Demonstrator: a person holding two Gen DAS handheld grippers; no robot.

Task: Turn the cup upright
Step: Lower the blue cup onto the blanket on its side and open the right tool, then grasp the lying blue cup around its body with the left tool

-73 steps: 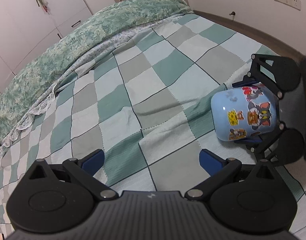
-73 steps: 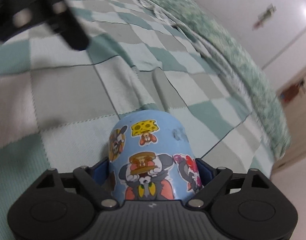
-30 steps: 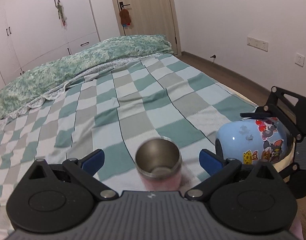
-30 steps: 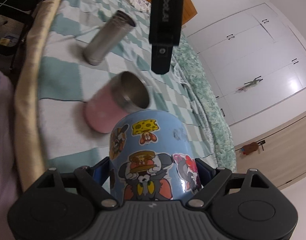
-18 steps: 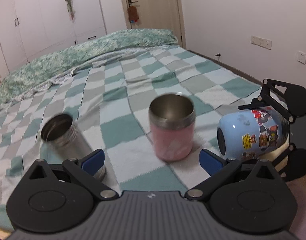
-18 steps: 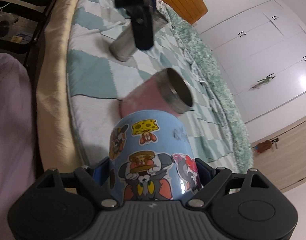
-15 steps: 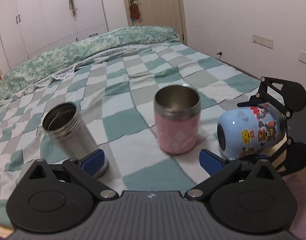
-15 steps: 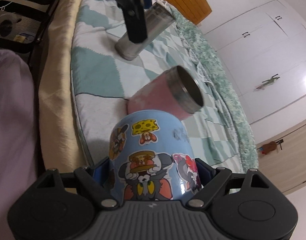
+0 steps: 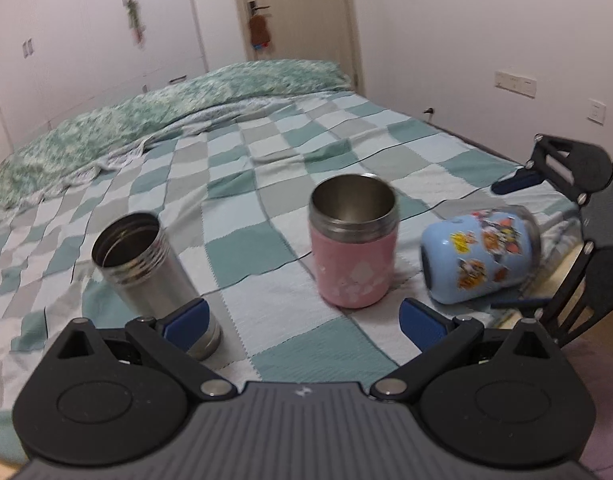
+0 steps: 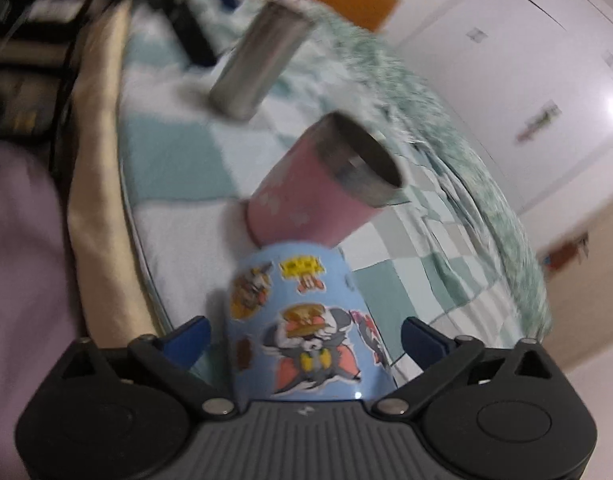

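A light blue cup with cartoon stickers (image 9: 480,254) lies on its side near the bed's right edge, its base toward the pink cup. In the right wrist view the blue cup (image 10: 302,328) sits between my right gripper's fingers, which stand apart from its sides; the right gripper (image 10: 304,334) is open. It also shows at the right of the left wrist view (image 9: 546,236), around the cup's mouth end. My left gripper (image 9: 302,318) is open and empty, low in front of the other cups.
A pink cup with a steel rim (image 9: 354,240) stands upright on the checked bedspread (image 9: 266,168), left of the blue cup. A steel flask (image 9: 146,264) stands upright further left. The bed's edge (image 10: 102,184) lies close by.
My right gripper has opened and the blue cup, held before, now lies loose between its fingers. My left gripper has drawn back slightly, bringing the steel flask and pink cup fully into view.
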